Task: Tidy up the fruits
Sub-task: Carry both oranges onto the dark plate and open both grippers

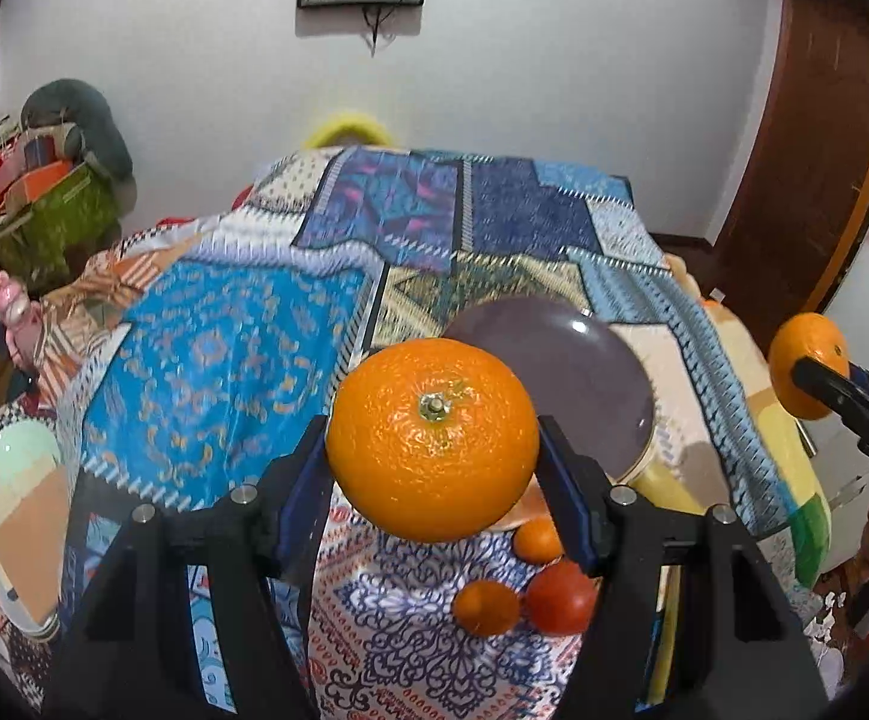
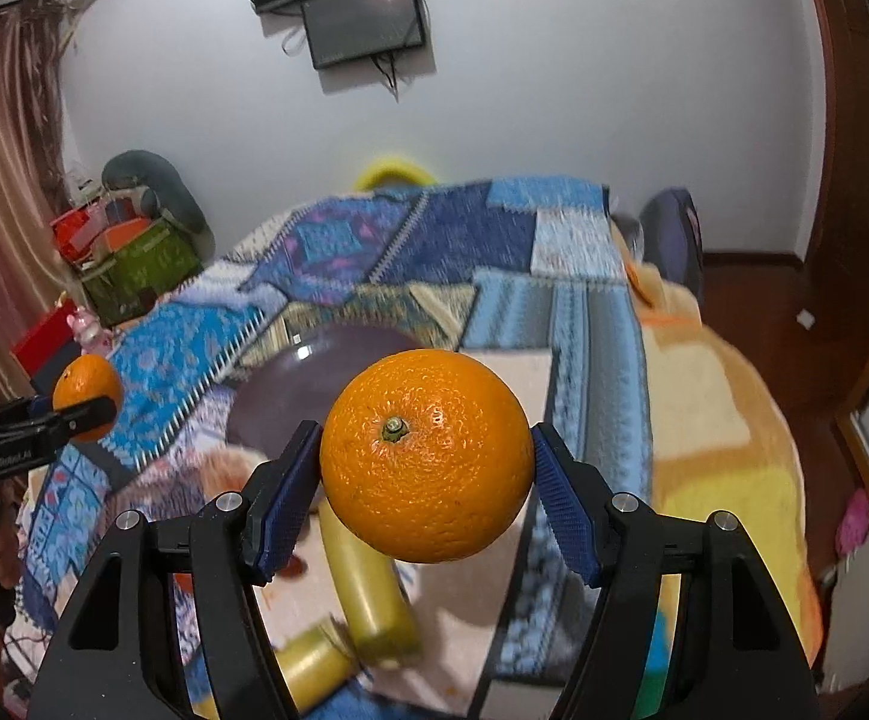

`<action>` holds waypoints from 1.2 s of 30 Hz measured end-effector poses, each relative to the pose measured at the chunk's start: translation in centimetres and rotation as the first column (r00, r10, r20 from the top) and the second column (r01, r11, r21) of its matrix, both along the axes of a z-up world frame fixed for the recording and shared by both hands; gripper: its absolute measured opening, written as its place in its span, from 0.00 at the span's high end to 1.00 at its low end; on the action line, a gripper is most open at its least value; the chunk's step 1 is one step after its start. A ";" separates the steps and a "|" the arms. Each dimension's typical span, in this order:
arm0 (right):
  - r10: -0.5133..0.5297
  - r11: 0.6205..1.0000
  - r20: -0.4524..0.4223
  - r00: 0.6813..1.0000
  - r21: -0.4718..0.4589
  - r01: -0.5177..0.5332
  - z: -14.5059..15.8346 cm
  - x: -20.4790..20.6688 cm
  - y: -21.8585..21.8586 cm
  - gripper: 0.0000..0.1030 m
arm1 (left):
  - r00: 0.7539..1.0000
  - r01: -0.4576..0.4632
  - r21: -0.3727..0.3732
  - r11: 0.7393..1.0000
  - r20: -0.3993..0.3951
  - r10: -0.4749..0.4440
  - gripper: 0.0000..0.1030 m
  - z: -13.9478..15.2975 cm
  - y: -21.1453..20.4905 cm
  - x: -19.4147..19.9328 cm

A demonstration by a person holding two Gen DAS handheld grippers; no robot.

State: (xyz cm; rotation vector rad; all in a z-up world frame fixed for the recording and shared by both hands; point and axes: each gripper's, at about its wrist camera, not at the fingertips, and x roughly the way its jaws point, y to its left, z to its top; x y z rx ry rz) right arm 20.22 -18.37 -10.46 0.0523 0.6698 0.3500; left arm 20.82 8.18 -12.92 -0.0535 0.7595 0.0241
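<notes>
My left gripper (image 1: 432, 450) is shut on a large orange (image 1: 432, 440), stem facing the camera, held above the patterned bedspread. My right gripper (image 2: 427, 461) is shut on another orange (image 2: 427, 455), also held in the air. Each gripper with its orange shows in the other view, the right one at the right edge of the left wrist view (image 1: 809, 365) and the left one at the left edge of the right wrist view (image 2: 87, 389). A purple plate (image 1: 578, 384) lies on the bed beyond both oranges and also shows in the right wrist view (image 2: 308, 384). Two small oranges (image 1: 485, 606) and a tomato (image 1: 560, 597) lie below the left gripper.
Bananas (image 2: 368, 588) lie on the bed under the right gripper. A patchwork bedspread (image 1: 224, 348) covers the bed. A green box of clutter (image 1: 50, 222) stands at the left wall. A pillow (image 1: 20, 516) lies at the left bed edge. A wooden door (image 1: 818, 168) is on the right.
</notes>
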 end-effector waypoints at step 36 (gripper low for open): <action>0.123 0.986 -0.077 0.989 -0.100 -0.130 -5.2 12.6 7.2 0.36 | 0.992 0.056 0.002 0.998 -0.111 -0.055 0.37 -7.1 -1.9 14.2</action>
